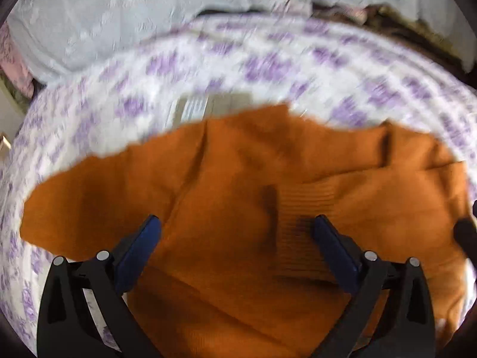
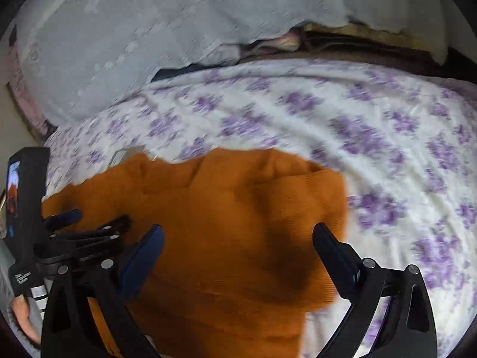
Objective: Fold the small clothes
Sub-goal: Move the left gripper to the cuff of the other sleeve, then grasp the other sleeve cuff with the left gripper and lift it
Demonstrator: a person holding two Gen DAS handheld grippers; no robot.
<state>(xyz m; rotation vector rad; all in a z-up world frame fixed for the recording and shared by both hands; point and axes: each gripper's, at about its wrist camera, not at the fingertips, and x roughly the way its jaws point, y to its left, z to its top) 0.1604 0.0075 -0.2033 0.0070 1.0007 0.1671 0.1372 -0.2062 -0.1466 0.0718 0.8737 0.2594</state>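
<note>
Left claw (image 1: 237, 226): blue-padded fingers spread wide, released, nothing betw. them, hovering above the rust-orange ribbed knit sweater (image 1: 238, 194). Right claw (image 2: 238, 232): likewise spread, empty, over same sweater's right part. Sweater lies partly folded on white bedsheet w/ purple floral print (image 2: 372, 125). Beyond: pale blue textured blanket (image 2: 134, 29), bunched.

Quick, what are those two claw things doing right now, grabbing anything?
Left gripper: open, empty, over the orange sweater.
Right gripper: open, empty, over the same sweater.
</note>
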